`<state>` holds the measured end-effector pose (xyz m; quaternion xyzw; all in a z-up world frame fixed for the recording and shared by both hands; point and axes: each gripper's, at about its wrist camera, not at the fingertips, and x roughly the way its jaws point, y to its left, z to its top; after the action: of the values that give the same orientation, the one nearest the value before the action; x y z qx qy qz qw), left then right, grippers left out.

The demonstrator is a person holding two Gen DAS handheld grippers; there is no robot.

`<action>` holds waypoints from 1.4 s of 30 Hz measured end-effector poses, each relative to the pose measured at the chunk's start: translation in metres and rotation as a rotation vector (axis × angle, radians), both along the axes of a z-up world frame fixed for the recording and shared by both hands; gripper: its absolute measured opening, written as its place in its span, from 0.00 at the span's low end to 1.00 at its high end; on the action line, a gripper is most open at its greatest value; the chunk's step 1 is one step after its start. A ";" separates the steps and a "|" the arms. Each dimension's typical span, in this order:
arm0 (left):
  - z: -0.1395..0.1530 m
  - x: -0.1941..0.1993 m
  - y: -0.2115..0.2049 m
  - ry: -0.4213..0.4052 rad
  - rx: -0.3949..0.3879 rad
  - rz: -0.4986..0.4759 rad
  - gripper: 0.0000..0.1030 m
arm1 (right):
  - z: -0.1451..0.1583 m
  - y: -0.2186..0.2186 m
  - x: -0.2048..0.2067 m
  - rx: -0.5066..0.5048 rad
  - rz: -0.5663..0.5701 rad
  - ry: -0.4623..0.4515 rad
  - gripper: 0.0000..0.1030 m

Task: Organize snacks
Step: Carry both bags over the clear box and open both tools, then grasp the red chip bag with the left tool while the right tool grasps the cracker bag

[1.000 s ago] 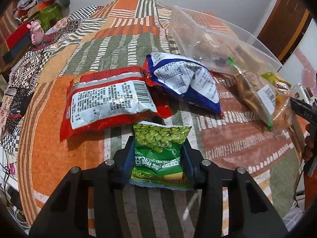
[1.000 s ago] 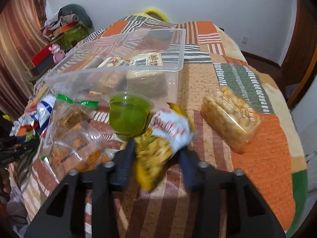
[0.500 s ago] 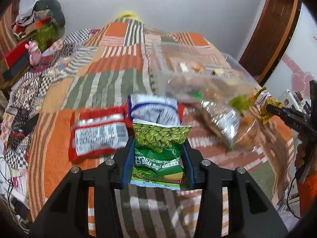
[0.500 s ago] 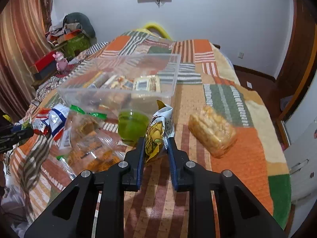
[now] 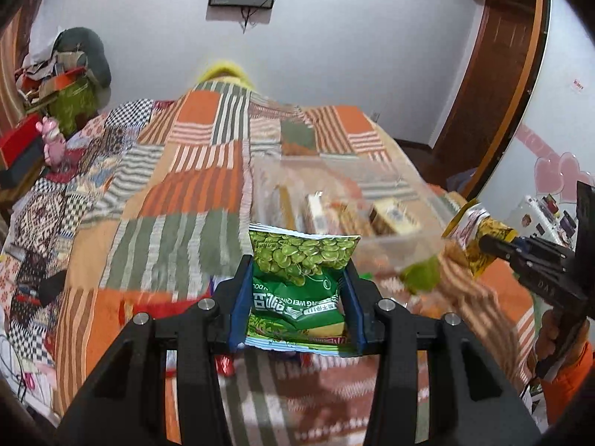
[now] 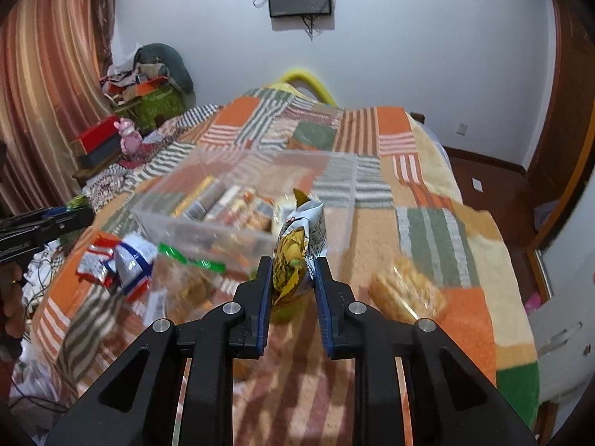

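my left gripper [image 5: 295,297] has its jaws closed on the green pea packet [image 5: 299,278], which sits square between the two blue pads, pinched at both side edges, its top sticking out past the tips and its bottom seam hanging toward me; the packet is clear of the bed [image 5: 178,193]. my right gripper [image 6: 293,278] has its jaws pressed nearly together on the yellow snack bag [image 6: 297,245], gripping the lower half while the crumpled white and yellow top stands up above the tips, tilted a little to the right. in the left view i can see that same bag held out at the right edge, beside the clear plastic bin [image 5: 334,193]. the bin rests on the patchwork bedspread just beyond both grippers, with several wrapped snacks inside. in the right view, a red and white packet [image 6: 96,260] and a blue and white packet [image 6: 132,260] lie to the left of the bin, a clear bag with a green zip strip [image 6: 186,278] lies in front of it, and a bag of golden crackers [image 6: 405,290] lies to the right. a green cup [image 5: 420,275] shows blurred near the bin's front corner.
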<state>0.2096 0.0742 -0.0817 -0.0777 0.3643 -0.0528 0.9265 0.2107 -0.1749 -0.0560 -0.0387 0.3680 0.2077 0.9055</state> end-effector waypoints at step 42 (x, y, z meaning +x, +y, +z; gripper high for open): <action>-0.003 0.070 -0.002 0.031 0.078 0.004 0.71 | 0.007 -0.003 0.050 -0.028 -0.008 -0.014 0.48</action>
<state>0.2794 0.0717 -0.0842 -0.0432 0.3802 -0.0355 0.9232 0.2609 -0.1780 -0.0492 -0.0513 0.3645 0.1988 0.9083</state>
